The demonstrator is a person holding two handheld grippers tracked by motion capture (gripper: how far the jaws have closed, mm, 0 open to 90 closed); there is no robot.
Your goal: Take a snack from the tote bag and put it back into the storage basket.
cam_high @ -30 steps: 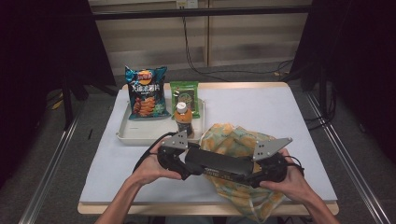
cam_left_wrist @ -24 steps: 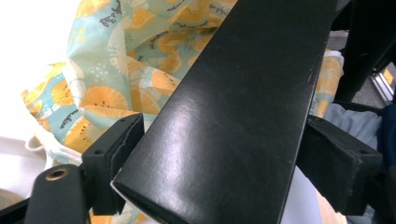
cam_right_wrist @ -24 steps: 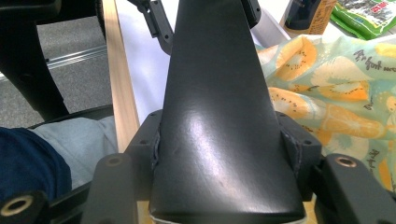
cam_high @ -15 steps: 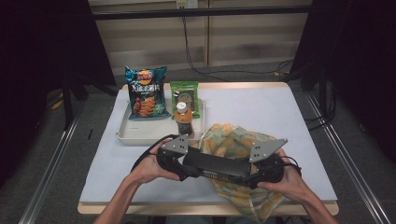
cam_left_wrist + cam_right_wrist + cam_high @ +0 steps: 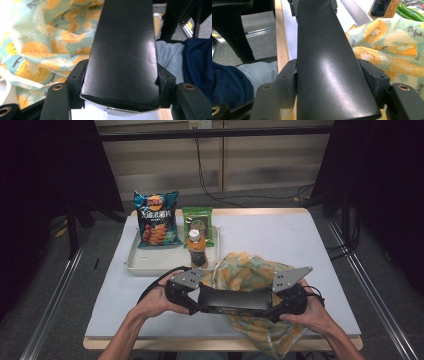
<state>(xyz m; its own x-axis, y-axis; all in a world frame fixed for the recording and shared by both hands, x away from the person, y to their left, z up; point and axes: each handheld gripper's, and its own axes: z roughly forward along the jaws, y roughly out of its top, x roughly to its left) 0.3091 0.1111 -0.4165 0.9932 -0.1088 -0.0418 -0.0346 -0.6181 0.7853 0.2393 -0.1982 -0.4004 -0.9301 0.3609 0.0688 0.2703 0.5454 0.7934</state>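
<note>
**Black box held end to end above a fruit-print cloth**

A person grips a long black box (image 5: 234, 301) between two grippers near the table's front edge, the left gripper (image 5: 192, 301) clamped on one end and the right gripper (image 5: 277, 306) on the other, each pair of jaws closed against the box's sides. It hangs level over a crumpled fruit-print cloth (image 5: 252, 275). Behind it, a white tray (image 5: 134, 266) carries a chip bag (image 5: 156, 219), a green packet (image 5: 198, 222) and a bottle (image 5: 196, 249).

The box looks rigid, smooth and slightly glossy, probably light, so a firm squeeze near the ends seems the safest hold against slipping.

Compared with a second earlier, the box sits marginally closer to the person; tray and cloth are unchanged.
</note>
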